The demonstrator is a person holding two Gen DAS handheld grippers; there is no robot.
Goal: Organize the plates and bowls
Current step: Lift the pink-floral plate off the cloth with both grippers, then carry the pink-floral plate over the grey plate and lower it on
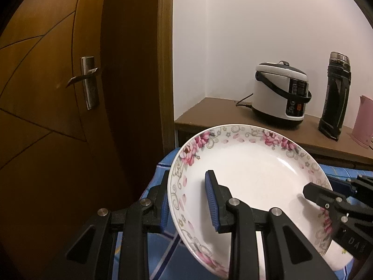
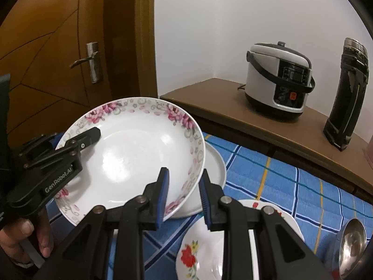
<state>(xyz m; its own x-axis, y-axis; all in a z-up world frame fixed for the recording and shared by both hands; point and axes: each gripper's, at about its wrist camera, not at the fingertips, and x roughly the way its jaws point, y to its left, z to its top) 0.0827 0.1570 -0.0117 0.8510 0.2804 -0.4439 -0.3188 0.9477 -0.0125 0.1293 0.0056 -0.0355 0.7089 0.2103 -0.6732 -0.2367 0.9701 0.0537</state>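
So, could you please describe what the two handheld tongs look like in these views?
Both are black plastic tongs with angular linked arms, silver round pivot pins and blue ribbed pads on the fingers. The left tongs carry white "GenRobot.AI" lettering on the side. The right tongs look the same build. No cables or sleeves are clearly visible.

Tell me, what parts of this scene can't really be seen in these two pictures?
- White plate, right wrist view: mostly hidden behind the held pink-flowered plate.
- Pink jug, left wrist view: cut off by the frame's right edge.
- Metal bowl, right wrist view: cut by the dark lens rim.
- Red-flowered dish, right wrist view: partly covered by the right gripper.
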